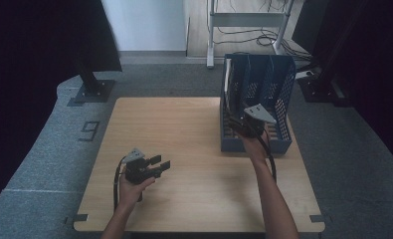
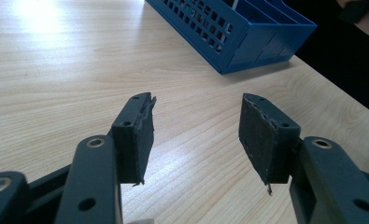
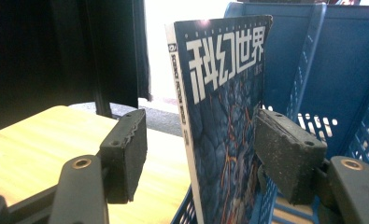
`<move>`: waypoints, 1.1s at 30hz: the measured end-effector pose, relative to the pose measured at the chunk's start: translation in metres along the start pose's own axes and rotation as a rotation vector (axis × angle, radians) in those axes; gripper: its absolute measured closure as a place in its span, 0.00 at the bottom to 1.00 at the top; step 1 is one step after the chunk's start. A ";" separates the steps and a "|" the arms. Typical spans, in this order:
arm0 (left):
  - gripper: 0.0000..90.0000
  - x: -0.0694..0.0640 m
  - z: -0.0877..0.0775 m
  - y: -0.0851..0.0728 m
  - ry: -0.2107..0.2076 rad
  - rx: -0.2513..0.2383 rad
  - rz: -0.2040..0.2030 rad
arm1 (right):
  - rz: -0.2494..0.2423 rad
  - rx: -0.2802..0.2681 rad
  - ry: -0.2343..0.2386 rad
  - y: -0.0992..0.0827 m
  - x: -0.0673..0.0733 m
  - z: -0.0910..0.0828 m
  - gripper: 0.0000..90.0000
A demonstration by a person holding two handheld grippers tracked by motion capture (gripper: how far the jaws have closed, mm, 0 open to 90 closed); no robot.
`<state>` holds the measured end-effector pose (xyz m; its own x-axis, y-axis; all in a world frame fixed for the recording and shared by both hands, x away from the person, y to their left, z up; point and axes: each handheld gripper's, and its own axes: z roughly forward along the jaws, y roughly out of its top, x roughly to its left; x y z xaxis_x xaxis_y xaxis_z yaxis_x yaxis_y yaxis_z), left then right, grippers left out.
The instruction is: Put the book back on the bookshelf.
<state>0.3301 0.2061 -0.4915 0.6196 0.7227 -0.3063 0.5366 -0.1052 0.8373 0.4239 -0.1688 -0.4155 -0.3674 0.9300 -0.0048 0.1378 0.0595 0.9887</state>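
Magazine (image 3: 224, 121) upright in blue rack (image 1: 283, 94), right gripper (image 3: 201, 154) jaws astride

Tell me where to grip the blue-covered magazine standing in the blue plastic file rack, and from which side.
Grip the blue-covered magazine by its exposed front edge, near the spine, coming in from the open front of the blue plastic file rack. It stands upright on edge in the leftmost slot, so only that thin edge is free. The right gripper, open, already straddles it; closing across the covers should probably hold.

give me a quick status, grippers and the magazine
Left gripper open, over bare table. Right gripper open, jaws either side of magazine standing upright in blue file rack. Nothing in the way.
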 end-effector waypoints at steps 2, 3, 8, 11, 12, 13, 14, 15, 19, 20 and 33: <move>0.50 0.000 0.001 0.000 0.002 0.002 0.001 | 0.005 0.002 0.002 -0.002 -0.001 -0.006 0.38; 0.50 0.000 0.001 -0.001 0.003 0.002 0.002 | 0.007 0.004 0.002 -0.003 -0.002 -0.009 0.38; 0.50 -0.001 0.003 -0.001 0.006 0.006 -0.004 | 0.029 0.012 0.006 -0.010 -0.008 -0.022 0.38; 0.50 -0.001 0.003 0.000 0.012 0.005 -0.003 | 0.035 0.019 0.013 -0.015 -0.010 -0.028 0.38; 0.50 -0.001 0.002 0.000 0.014 0.002 -0.003 | 0.034 0.022 0.017 -0.017 -0.010 -0.030 0.38; 0.50 0.000 0.001 0.001 0.018 0.001 -0.003 | 0.032 0.026 0.021 -0.019 -0.010 -0.032 0.38; 0.50 0.000 0.000 0.001 0.022 -0.002 -0.008 | 0.030 0.028 0.022 -0.021 -0.010 -0.034 0.38; 0.50 0.001 -0.001 0.001 0.023 -0.004 -0.007 | 0.032 0.031 0.026 -0.023 -0.011 -0.036 0.38; 0.50 0.005 -0.004 0.001 0.031 -0.014 -0.021 | 0.032 0.034 0.035 -0.030 -0.010 -0.047 0.38; 0.50 0.005 -0.004 0.002 0.032 -0.014 -0.019 | 0.032 0.033 0.034 -0.032 -0.010 -0.049 0.38; 0.50 0.002 0.000 0.000 0.026 -0.001 -0.007 | 0.024 0.045 0.065 -0.057 -0.002 -0.080 0.38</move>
<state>0.3314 0.2074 -0.4920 0.6003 0.7413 -0.3003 0.5406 -0.0994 0.8354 0.3432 -0.2028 -0.4597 -0.4221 0.9061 0.0295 0.1877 0.0555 0.9807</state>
